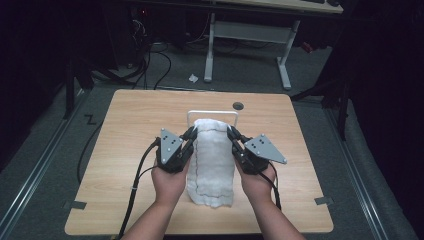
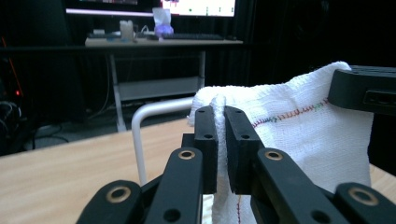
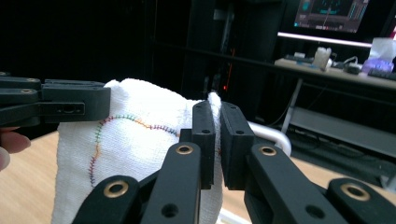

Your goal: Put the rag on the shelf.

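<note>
**White cloth held up by two corners over the wooden surface**

You hold a white cloth (image 1: 212, 160) between both grippers. Its weave is open and gauze-like, soft and a little fluffy at the edges, and a wavy line of multicoloured stitching runs across it, red to green to blue. Your left gripper (image 1: 189, 134) has its black fingers (image 2: 208, 140) clenched on one top corner, with a thin fold of cloth pinched between the flat pads. Your right gripper (image 1: 233, 134) grips the other top corner the same way, its fingers (image 3: 236, 140) pressed tight on a ridge of fabric. The cloth hangs down from the two corners as a tall, narrow sheet, and its lower edge lies near the front edge of the surface, between your hands.

The grippers are matte black, blocky, with brass-coloured pivot pins on the linkages and a grey three-cornered plate on top of each.

Just behind the cloth stands a white rack (image 1: 212, 114) of bent round tube, shaped like a squared arch.

The surface (image 1: 130, 130) is a light wood-grain tabletop with rounded corners and a dark round cable hole (image 1: 238, 105) near its far edge. It stands on grey carpet. The room is dim; beyond it are a desk (image 1: 250, 30) with white legs, loose black cables on the floor and lit screens (image 2: 198, 7).
</note>
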### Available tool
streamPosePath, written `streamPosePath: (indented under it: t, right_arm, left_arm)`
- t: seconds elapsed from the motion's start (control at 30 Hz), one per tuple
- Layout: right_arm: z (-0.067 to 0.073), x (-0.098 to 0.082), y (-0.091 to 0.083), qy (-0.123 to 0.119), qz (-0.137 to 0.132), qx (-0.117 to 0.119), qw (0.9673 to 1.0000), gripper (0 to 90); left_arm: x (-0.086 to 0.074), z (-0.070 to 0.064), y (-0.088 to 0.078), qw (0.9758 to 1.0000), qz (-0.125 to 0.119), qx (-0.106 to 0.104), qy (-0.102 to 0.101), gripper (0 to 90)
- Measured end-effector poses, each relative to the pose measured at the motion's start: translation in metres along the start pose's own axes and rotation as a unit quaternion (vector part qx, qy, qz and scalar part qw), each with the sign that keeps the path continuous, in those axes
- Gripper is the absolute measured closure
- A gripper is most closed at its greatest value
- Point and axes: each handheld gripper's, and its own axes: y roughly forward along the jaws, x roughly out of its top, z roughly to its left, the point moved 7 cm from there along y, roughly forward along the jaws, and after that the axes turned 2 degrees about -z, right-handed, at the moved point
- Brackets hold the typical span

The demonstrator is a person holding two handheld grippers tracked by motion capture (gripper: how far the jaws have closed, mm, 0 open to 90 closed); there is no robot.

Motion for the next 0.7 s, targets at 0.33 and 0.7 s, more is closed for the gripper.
streamPosePath:
  t: [0.33,0.7]
  right_arm:
    - [-0.01,0.033,0.002,-0.008,-0.029,-0.008,0.9995,85.8]
    - [-0.014,0.042,0.004,-0.012,-0.032,-0.007,0.9994,85.9]
  left_arm:
    - [0.03,0.004,0.002,0.9995,-0.029,0.0,0.014,84.3]
    - [0.036,0.005,0.004,0.9993,-0.034,-0.001,0.016,84.7]
